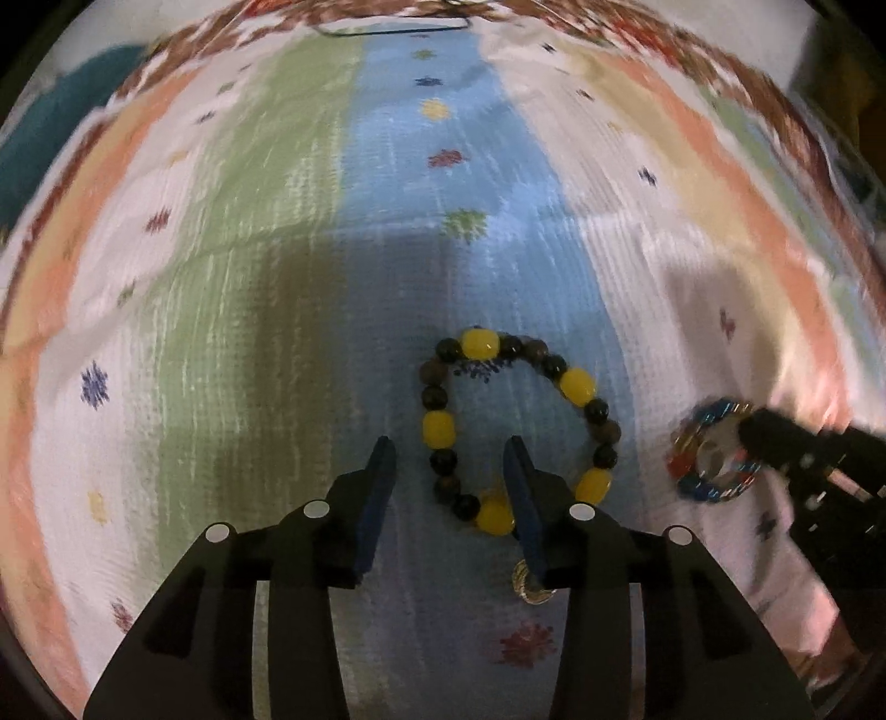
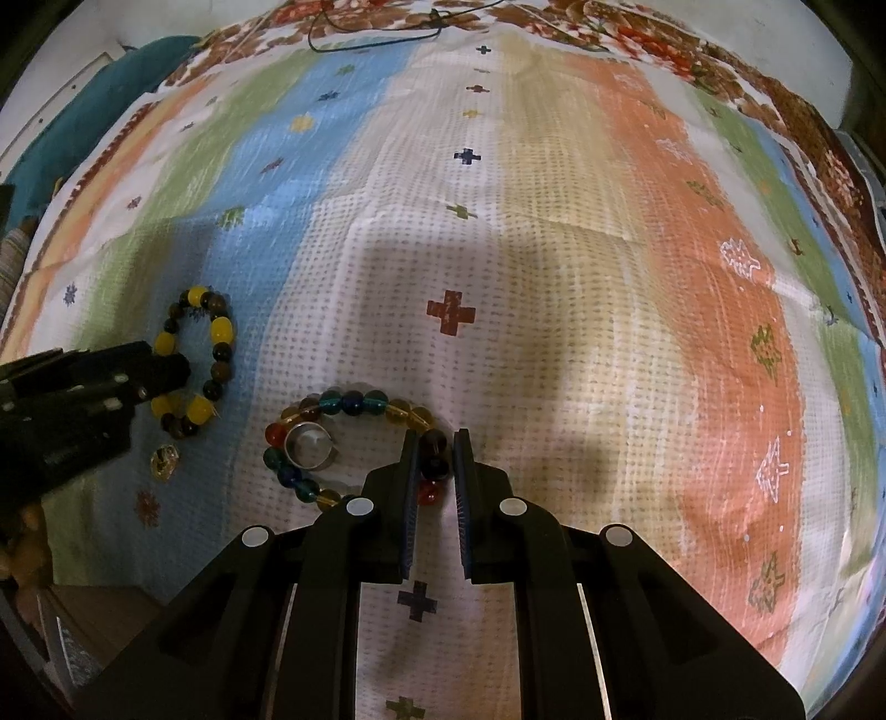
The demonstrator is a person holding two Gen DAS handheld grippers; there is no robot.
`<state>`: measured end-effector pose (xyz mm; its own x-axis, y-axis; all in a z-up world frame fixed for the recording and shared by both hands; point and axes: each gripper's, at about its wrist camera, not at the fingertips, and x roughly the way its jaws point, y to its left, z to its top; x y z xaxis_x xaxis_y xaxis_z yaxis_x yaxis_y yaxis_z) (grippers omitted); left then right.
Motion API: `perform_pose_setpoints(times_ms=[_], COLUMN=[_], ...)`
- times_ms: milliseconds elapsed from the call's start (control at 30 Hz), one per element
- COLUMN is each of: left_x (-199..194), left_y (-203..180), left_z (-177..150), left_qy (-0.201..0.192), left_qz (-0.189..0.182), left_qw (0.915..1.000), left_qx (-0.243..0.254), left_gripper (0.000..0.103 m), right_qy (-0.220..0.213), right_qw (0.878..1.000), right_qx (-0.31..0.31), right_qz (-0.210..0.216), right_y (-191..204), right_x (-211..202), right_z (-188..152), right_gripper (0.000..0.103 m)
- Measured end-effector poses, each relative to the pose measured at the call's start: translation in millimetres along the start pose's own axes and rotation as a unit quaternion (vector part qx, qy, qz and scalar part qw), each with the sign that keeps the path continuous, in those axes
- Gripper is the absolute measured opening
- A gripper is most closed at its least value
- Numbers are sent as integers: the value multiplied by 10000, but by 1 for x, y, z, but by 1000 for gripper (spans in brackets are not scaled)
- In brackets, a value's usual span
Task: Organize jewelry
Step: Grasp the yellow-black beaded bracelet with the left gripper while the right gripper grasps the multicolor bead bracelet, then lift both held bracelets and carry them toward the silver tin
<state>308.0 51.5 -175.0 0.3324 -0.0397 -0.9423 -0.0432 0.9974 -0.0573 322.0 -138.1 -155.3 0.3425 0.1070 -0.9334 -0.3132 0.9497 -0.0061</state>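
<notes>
A yellow and dark bead bracelet [image 1: 576, 385] lies on the striped cloth [image 1: 310, 310]. My left gripper [image 1: 451, 459] is open over it, with the left side of the loop between the fingers. A small gold ring [image 1: 532, 588] lies beside the right finger. In the right wrist view my right gripper [image 2: 434, 451] is shut on the multicolour glass bead bracelet [image 2: 354, 403], gripping its right end. A silver ring [image 2: 310, 446] lies inside that loop. The yellow bracelet [image 2: 220, 332] and gold ring [image 2: 165, 461] show at left.
The cloth [image 2: 554, 277] covers the whole surface, with a brown patterned border at the far edge. A dark cord [image 2: 376, 39] lies at the back. A teal cushion [image 2: 83, 127] sits at the far left.
</notes>
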Motion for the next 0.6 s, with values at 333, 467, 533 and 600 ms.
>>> perform_pose_setpoints(times_ms=[333, 467, 533, 600], left_x=[-8, -31, -45, -60], left_y=[0, -8, -13, -15], left_z=[-3, -9, -11, -14], left_qy=[141, -96, -199, -270], left_qz=[234, 204, 142, 104], left_qw=[9996, 9997, 9997, 9996], left_qx=[4, 91, 101, 53], left_gripper=[9, 9, 9, 9], right_qy=[-29, -44, -139, -191], right_qw=[10000, 9987, 9990, 9990], right_qx=[-59, 206, 113, 83], right_qz=[32, 455, 410, 388], right_y=[-1, -9, -9, -9], right_x=[-10, -27, -39, -46], right_z=[-1, -2, -5, -8], right_gripper=[10, 10, 10, 10])
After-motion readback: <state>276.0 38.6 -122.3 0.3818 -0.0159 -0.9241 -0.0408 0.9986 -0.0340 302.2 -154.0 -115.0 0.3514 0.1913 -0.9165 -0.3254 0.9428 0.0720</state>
